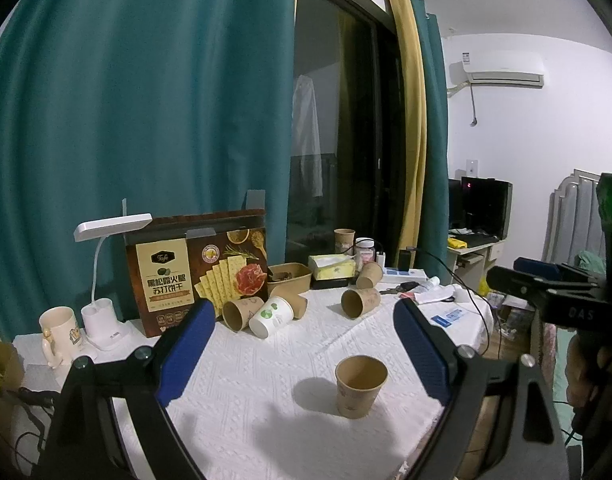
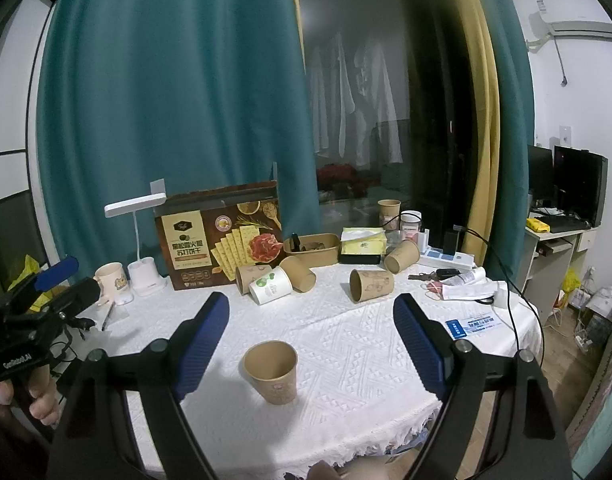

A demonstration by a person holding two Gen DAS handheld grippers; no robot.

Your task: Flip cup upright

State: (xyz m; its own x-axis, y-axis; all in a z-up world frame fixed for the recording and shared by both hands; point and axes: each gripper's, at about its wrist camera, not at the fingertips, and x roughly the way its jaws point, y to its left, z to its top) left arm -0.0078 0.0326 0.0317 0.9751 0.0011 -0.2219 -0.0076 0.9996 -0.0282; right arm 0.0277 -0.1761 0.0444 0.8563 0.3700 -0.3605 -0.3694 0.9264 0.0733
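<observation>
Brown paper makes the cup (image 1: 361,385), which is standing upright, mouth up, low in the left wrist view on the bumpy white cloth (image 1: 266,360). The left gripper (image 1: 302,344) is gaping wide, holding nothing.

In the right wrist view, the right gripper (image 2: 312,344) is also gaping empty around the cup at lower centre. More round cups (image 2: 371,285) are lying tipped over farther back, probably waiting their turn.

Brown paper cup (image 2: 271,372) upright on the white textured tablecloth (image 2: 346,344)

Beyond that cup, the wide-apart blue-padded right gripper (image 2: 312,334) holds nothing; farther behind, more cups lie tipped.
</observation>
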